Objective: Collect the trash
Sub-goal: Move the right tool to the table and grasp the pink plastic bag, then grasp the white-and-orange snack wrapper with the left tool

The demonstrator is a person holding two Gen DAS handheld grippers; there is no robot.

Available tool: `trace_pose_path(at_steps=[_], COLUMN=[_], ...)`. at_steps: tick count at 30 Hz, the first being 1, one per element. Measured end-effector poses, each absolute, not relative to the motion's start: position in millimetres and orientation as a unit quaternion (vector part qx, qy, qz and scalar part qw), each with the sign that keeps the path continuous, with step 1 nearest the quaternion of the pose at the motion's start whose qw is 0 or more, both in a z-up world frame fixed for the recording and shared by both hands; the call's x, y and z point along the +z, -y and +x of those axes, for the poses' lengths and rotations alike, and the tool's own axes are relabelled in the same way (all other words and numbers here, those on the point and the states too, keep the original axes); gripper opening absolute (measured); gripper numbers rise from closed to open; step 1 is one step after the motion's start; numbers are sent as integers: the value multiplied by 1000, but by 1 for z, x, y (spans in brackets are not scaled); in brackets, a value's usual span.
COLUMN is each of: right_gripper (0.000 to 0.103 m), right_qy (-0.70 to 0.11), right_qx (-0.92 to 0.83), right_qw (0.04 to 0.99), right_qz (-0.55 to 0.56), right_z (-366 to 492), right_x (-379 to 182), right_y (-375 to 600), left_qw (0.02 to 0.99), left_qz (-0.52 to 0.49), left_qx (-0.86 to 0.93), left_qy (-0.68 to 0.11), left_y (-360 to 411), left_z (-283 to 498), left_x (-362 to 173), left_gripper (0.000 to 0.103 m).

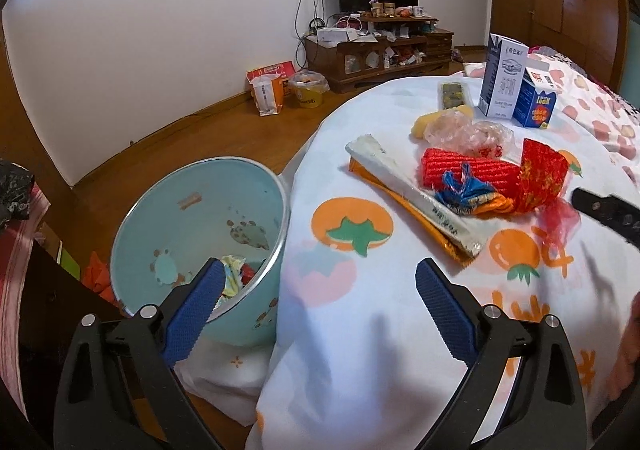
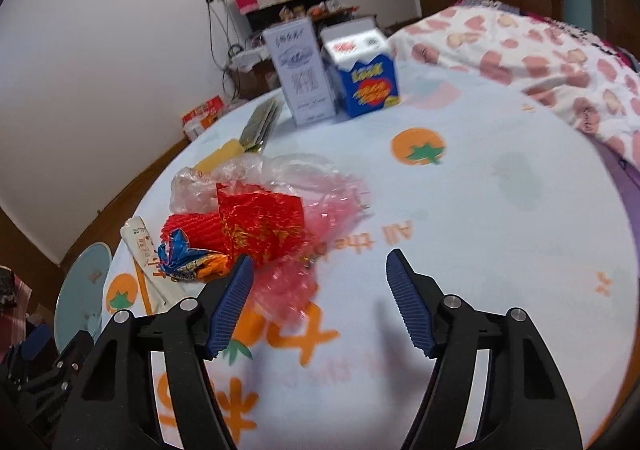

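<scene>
A heap of trash lies on the fruit-print sheet (image 1: 360, 330): a red foil wrapper (image 1: 542, 174), red netting (image 1: 460, 166), a crumpled blue-orange snack wrapper (image 1: 468, 196), a long white-and-orange packet (image 1: 412, 194) and a clear plastic bag (image 1: 468, 130). The light blue bin (image 1: 200, 206) stands on the floor beside the bed, with some scraps at its bottom. My left gripper (image 1: 320, 268) is open and empty, over the sheet's edge between bin and heap. My right gripper (image 2: 320, 259) is open; pink plastic film (image 2: 284, 286) lies just by its left finger (image 2: 232, 302), nothing gripped.
Two upright cartons, one white (image 1: 502, 80) and one blue (image 1: 536, 100), stand at the back of the sheet beside a dark flat packet (image 1: 454, 94) and a yellow piece (image 1: 424, 122). A pink-patterned quilt (image 2: 540, 62) is bunched at the right. Wooden floor and a TV cabinet (image 1: 380, 54) lie beyond.
</scene>
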State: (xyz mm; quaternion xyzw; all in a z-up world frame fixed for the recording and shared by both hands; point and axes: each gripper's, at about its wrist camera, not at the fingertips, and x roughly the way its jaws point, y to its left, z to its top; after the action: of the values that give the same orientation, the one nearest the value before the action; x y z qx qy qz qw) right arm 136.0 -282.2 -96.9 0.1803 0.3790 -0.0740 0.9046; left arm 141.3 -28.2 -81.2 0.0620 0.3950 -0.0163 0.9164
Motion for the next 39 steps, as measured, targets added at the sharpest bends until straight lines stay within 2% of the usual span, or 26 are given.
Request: trace_pose_path(at_steps=[1, 4, 7, 9, 15, 20, 23, 25, 27, 29, 30, 32, 35, 39], right_gripper=[67, 53, 32, 29, 27, 27, 27, 28, 28, 28, 28, 28, 28, 28], right_qy=[-387, -406, -420, -421, -402, -357, -352, -353, -354, -355, -355, -353, -348, -343], right_qx=[-70, -52, -32, -22, -41, -95, -107, -107, -107, -105, -104, -101, -95, -90], right_qw=[901, 893, 886, 884, 892, 919, 920, 917, 916, 915, 915, 916, 918, 921], right_qz=[181, 187, 196, 204, 202, 139, 137, 150, 157, 162, 163, 165, 164, 160], right_z=[142, 153, 156, 154, 134, 108, 100, 96, 94, 94, 94, 93, 91, 87], right_x=[-101, -113, -121, -123, -112, -92, -90, -92, -93, -94, -93, -92, -88, -83], right_y=[280, 277, 279, 282, 298, 309, 317, 323, 326, 327, 327, 325, 320, 312], left_qw=[916, 916, 915, 913, 914, 913, 909, 901, 896, 897, 897, 897, 899, 906], left_qz=[60, 58, 51, 44, 26, 14, 15, 10, 8, 13, 9, -1, 1, 13], left_qx=[-17, -19, -22, -26, -47, -54, -48, -46, -40, -44, -48, -56, -61, -59], left_qy=[-396, -397, -400, -404, -401, -404, -415, -431, -441, -439, -439, -439, -435, -418], left_y=[29, 33, 37, 41, 63, 84, 97, 101, 103, 105, 104, 100, 95, 86], left_z=[145, 151, 158, 162, 172, 183, 191, 196, 199, 199, 199, 199, 196, 182], left_x=[-82, -82, -85, -88, -91, -95, -104, -113, -120, -120, -120, -120, -117, -105], left_gripper=[94, 93, 93, 92, 88, 85, 80, 71, 68, 56, 42, 39, 28, 24])
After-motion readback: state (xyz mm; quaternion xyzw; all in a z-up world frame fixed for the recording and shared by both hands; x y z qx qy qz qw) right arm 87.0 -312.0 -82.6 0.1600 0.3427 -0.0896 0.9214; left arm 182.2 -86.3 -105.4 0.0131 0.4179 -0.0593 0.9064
